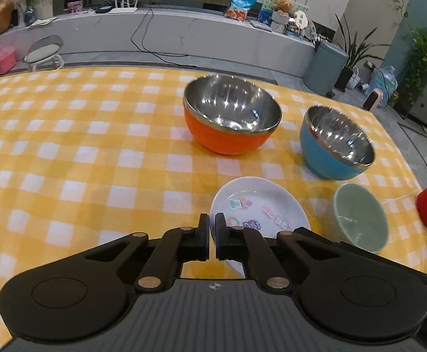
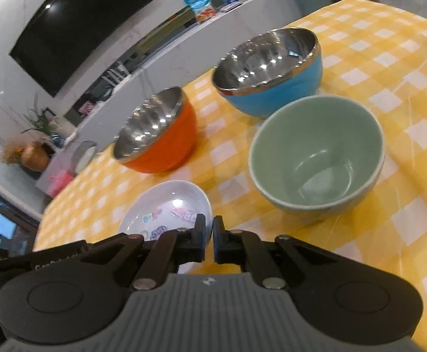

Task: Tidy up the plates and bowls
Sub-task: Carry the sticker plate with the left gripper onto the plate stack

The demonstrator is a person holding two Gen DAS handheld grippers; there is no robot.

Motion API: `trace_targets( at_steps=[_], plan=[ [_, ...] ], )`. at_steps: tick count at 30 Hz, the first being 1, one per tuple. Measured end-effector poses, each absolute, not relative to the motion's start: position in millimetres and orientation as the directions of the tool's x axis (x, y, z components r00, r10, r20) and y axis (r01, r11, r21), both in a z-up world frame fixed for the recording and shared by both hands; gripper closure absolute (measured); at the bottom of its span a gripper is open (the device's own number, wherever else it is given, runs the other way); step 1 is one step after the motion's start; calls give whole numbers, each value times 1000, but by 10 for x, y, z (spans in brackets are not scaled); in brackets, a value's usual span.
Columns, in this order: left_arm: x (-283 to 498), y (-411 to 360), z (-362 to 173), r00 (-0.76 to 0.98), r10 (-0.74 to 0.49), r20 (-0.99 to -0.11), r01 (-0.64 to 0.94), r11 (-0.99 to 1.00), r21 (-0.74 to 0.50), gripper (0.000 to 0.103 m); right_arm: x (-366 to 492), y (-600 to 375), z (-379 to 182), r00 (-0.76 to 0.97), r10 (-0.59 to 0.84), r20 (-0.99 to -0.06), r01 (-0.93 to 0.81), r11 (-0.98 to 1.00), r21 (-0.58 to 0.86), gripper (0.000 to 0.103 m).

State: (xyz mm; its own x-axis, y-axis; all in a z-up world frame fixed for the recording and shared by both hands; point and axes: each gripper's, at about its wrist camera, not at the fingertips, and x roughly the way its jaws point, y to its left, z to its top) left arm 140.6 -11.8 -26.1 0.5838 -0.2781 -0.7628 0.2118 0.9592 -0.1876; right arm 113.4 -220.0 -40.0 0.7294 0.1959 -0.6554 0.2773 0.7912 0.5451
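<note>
In the left wrist view, we see the left tongs (image 1: 212,220) at lower centre, clamped on the near rim of the plate (image 1: 258,205). The orange bowl (image 1: 231,114) sits at upper centre, the blue bowl (image 1: 335,142) to its right, and the green bowl (image 1: 360,217) at lower right, all on the checked tabletop (image 1: 81,152). In the right wrist view, we see the right tongs (image 2: 209,223) at lower centre, brought together over the plate's right edge; whether they pinch it we cannot tell.
</note>
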Motion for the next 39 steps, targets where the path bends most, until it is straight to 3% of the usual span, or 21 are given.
trace_targets(
  at_steps=[9, 17, 26, 39],
  plan=[
    [888, 63, -32, 599, -248, -762, 149, 969, -199, 100, 809, -2289, -204, 662, 396, -636, 185, 736, 651, 101],
    [570, 223, -185, 541, -273, -796, 92, 960, -266, 100, 441, -2253, -182, 607, 462, -647, 111, 756, 645, 101],
    [427, 311, -431, 526, -281, -802, 53, 953, -300, 100, 326, -2187, -373, 548, 460, -699, 150, 768, 623, 101],
    [472, 201, -604, 540, -239, -807, 61, 967, -246, 99, 396, -2196, -519, 542, 424, -725, 181, 784, 594, 101]
  ],
)
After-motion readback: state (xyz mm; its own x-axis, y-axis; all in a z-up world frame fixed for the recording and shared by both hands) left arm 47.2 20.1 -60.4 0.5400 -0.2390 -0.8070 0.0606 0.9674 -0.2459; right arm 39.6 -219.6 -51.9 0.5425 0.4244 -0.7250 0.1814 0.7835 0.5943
